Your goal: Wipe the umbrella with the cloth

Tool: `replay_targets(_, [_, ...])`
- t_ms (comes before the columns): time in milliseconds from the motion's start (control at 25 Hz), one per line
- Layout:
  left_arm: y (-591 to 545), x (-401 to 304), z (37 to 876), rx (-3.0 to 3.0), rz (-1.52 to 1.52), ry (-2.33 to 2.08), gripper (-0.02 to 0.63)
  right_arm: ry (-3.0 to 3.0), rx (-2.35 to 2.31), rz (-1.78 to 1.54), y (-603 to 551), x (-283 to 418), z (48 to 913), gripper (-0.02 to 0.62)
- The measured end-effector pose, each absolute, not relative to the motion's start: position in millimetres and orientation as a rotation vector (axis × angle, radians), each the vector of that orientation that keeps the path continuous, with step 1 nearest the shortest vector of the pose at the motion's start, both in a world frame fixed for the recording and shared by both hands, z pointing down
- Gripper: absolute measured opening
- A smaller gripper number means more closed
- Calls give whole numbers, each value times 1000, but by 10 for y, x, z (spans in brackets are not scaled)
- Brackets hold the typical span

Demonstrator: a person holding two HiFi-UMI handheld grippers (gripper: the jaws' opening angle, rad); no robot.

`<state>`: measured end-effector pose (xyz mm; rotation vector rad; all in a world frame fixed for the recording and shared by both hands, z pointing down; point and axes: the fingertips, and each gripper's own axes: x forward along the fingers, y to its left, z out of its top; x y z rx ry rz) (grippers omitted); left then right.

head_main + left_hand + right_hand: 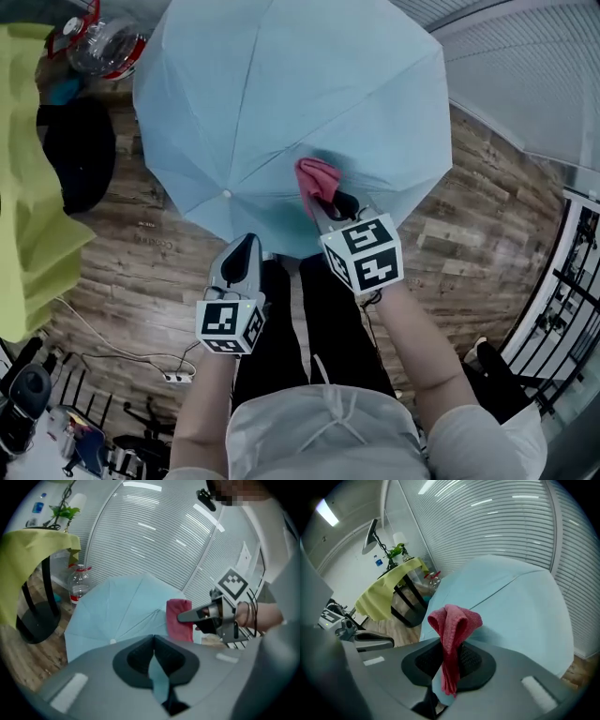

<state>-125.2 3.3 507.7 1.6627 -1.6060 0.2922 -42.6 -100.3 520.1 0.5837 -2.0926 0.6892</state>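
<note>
An open light-blue umbrella (281,103) lies canopy-up on the wooden floor, its white tip (227,194) near the middle. My right gripper (328,208) is shut on a bunched pink-red cloth (319,176), which rests on the canopy's near right panel. In the right gripper view the cloth (452,625) stands up from between the jaws against the canopy (520,606). My left gripper (244,251) sits at the umbrella's near edge. Its jaws are shut, with a strip of light-blue fabric (157,677) between them. From the left gripper view the cloth (179,620) hangs off the right gripper (187,616).
A table under a yellow-green cover (28,187) stands at the left, with its black round base (80,155) and a water bottle (103,42) beside the umbrella. A power strip (176,377) lies near my legs. White blinds (525,75) and a black railing (572,281) close the right side.
</note>
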Motion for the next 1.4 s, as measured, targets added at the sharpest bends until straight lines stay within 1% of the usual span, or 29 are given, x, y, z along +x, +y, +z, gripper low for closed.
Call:
replay_targets(280, [599,-1660,5269,1626,308,-1619,8,-2047,461,666,-296,-941,5793,61])
replay_targets(640, [885,-1975,5483,1550,254,-1643,7,-1980,459,723,-28,-1330,6296,61])
replay_targets(800, [881,-1979,5524,1556,240,-1635,6,-1989,482,696,-80,-1308,6413,61])
replay_targets(1120, [751,-1822,5509,1581,257,-1618,6,-2001,558,701,-316,-1035,6324,61])
replay_targets(1400, [571,-1495,5495,1564,268,-1630,8,-2010,537,658,-584,-703,6176,63])
